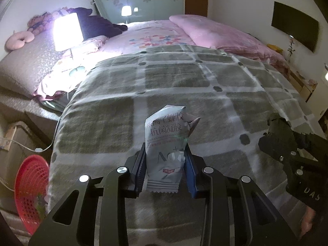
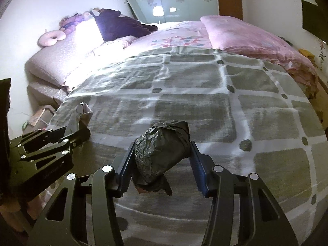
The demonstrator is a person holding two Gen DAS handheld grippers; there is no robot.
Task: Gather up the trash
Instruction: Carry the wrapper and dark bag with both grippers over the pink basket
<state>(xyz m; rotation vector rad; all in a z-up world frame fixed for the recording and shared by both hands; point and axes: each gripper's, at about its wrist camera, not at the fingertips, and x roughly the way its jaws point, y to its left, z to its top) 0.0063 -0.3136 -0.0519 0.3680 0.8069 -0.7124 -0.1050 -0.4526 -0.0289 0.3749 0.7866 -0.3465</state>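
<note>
Two claws hang above the checked blanket point(image 1: 174, 78). The left claw point(image 1: 165, 164) pinches one grey printed sachet point(image 1: 167, 141); the right claw point(image 2: 162, 160) clamps one crumpled black bag point(image 2: 162, 151). One red basket point(image 1: 30, 192) sits left of the blanket, on the floor.

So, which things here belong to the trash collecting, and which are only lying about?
Job:
- grey packet, in the left gripper
- black bag, in the right gripper
- red basket, probably the bin

Lying about:
- lamp
- pink pillow
- checked blanket
- ring cushion
</note>
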